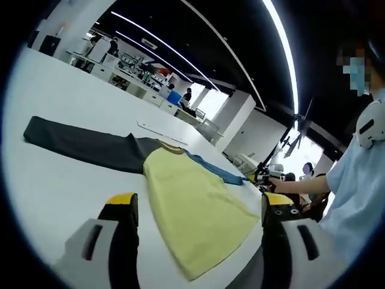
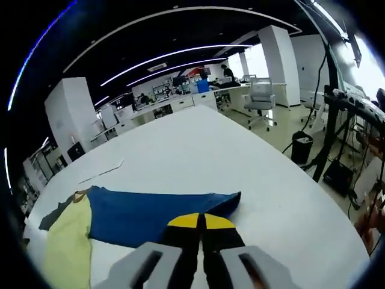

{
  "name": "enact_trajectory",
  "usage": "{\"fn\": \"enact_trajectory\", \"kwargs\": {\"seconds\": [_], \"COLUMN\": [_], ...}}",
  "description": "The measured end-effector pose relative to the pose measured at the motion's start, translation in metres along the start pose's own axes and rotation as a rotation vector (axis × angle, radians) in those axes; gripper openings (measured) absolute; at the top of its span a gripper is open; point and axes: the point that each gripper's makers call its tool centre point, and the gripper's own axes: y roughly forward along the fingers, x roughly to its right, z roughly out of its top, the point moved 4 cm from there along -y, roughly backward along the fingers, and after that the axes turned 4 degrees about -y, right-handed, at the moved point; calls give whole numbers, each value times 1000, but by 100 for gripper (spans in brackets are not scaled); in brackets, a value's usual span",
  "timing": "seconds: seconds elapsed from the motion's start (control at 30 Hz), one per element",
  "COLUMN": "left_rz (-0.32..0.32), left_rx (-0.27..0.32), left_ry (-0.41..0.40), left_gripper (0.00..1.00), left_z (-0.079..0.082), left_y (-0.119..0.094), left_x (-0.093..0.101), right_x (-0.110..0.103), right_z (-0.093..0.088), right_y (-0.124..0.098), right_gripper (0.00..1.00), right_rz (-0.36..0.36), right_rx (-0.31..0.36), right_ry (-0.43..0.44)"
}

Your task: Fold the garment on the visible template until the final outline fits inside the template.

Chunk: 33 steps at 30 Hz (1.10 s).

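The garment lies flat on the white table (image 1: 54, 198). It has a yellow body (image 1: 192, 205), a dark grey sleeve (image 1: 78, 143) stretched to the left and a blue sleeve (image 1: 216, 170) reaching right. My left gripper (image 1: 198, 203) is open wide, low over the table, with a jaw on either side of the yellow body. My right gripper (image 2: 201, 221) is shut, its yellow tips on the near edge of the blue sleeve (image 2: 144, 214) close to the cuff. A thin flat white template sheet (image 1: 159, 131) lies beyond the collar, also seen as the template sheet (image 2: 99, 171).
A person in a light blue shirt (image 1: 355, 180) stands at the table's right edge. Beyond the garment the white table (image 2: 228, 150) stretches wide and bare. An office chair (image 2: 261, 99), a bin (image 2: 301, 144) and stands (image 2: 337, 138) are on the floor past the table's edge.
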Motion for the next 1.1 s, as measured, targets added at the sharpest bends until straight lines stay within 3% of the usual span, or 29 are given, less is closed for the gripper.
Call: {"fn": "enact_trajectory", "kwargs": {"seconds": [0.2, 0.37, 0.57, 0.67, 0.8, 1.1], "left_rz": [2, 20, -15, -9, 4, 7], "left_rx": [6, -25, -20, -49, -45, -26], "left_ry": [22, 74, 108, 164, 205, 233], "left_gripper": [80, 77, 81, 83, 84, 86], "left_z": [1, -4, -4, -7, -4, 0], "left_y": [-1, 0, 4, 7, 7, 8], "left_x": [0, -4, 1, 3, 1, 0], "right_x": [-37, -76, -111, -130, -174, -235], "right_z": [19, 32, 38, 40, 41, 57], "right_y": [2, 11, 22, 26, 9, 3], "right_gripper": [0, 0, 0, 0, 0, 0], "right_rz": [61, 148, 216, 256, 300, 398], "right_rx": [21, 21, 7, -6, -13, -2], "right_ry": [-37, -116, -135, -185, -223, -252]}}
